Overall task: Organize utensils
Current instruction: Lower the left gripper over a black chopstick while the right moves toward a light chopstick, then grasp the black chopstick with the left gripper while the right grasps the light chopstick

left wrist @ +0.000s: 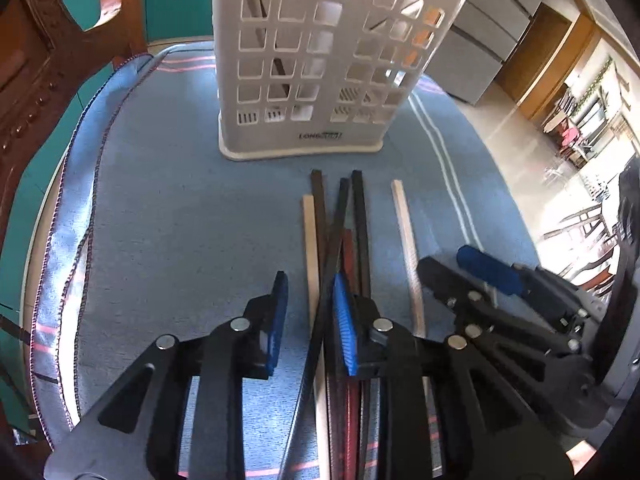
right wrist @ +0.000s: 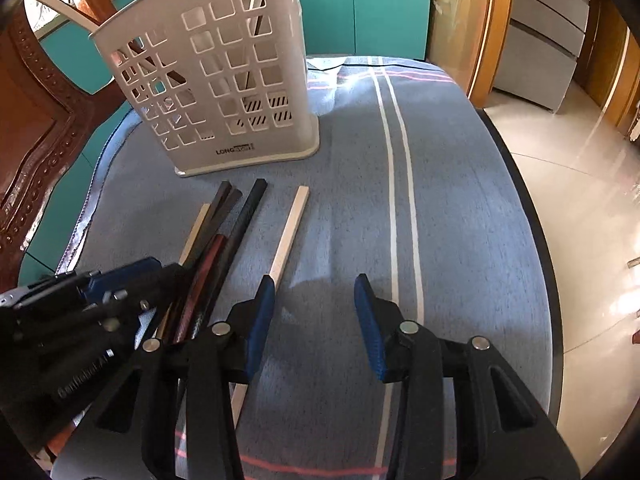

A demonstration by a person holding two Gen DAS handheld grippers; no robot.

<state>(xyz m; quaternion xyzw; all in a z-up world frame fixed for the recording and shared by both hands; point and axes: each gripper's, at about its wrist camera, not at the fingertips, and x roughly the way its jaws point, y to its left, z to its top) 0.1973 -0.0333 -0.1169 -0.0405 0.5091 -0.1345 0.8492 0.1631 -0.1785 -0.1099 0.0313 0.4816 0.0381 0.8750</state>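
A white perforated utensil holder [left wrist: 320, 60] [right wrist: 224, 80] stands upright at the back of a blue cloth [left wrist: 160, 220] [right wrist: 460, 220], with a few chopsticks inside. In front of it lies a bundle of chopsticks [left wrist: 356, 220] [right wrist: 224, 232], dark, reddish and pale. One pale chopstick [left wrist: 406, 240] [right wrist: 288, 232] lies apart to the right. My left gripper [left wrist: 310, 320] [right wrist: 160, 280] stands open over the bundle's near end, with a pale and a dark stick in the gap. My right gripper [right wrist: 316, 320] [left wrist: 452, 272] is open over bare cloth, its left finger beside the lone pale chopstick.
A carved wooden chair back [left wrist: 32, 80] [right wrist: 32, 140] stands close at the left. The table's dark edge [right wrist: 532, 220] drops to a tiled floor [right wrist: 592, 200] on the right. Teal cabinets [right wrist: 360, 0] are behind the holder.
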